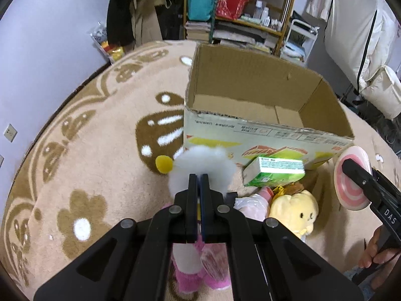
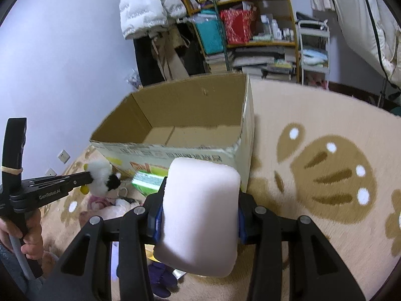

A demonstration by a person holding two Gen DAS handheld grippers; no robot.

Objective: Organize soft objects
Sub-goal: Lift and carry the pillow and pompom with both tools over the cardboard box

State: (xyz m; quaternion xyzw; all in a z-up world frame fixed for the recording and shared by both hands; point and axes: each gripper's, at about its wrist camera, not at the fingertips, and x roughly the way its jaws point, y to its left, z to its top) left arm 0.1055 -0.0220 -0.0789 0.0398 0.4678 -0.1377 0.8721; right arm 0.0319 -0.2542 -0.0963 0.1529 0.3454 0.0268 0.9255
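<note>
My left gripper [image 1: 198, 178] is shut on a white fluffy plush toy [image 1: 203, 168] with a yellow ball end, held above the rug in front of the open cardboard box [image 1: 250, 125]. The same plush [image 2: 101, 179] shows in the right wrist view, with a black patch. My right gripper [image 2: 200, 200] is shut on a pale pink soft cushion [image 2: 200, 213], which shows pink-and-white striped in the left wrist view [image 1: 348, 183]. The box [image 2: 175, 148] looks empty inside. A yellow plush [image 1: 294, 209] and a green packet [image 1: 274, 171] lie on the rug by the box.
A beige patterned rug [image 1: 87, 150] covers the floor. Pink soft items [image 1: 190, 276] lie under my left gripper. A dark purple item [image 2: 160, 278] lies under my right gripper. Shelves [image 1: 238, 12] and hanging clothes [image 2: 147, 5] stand behind the box.
</note>
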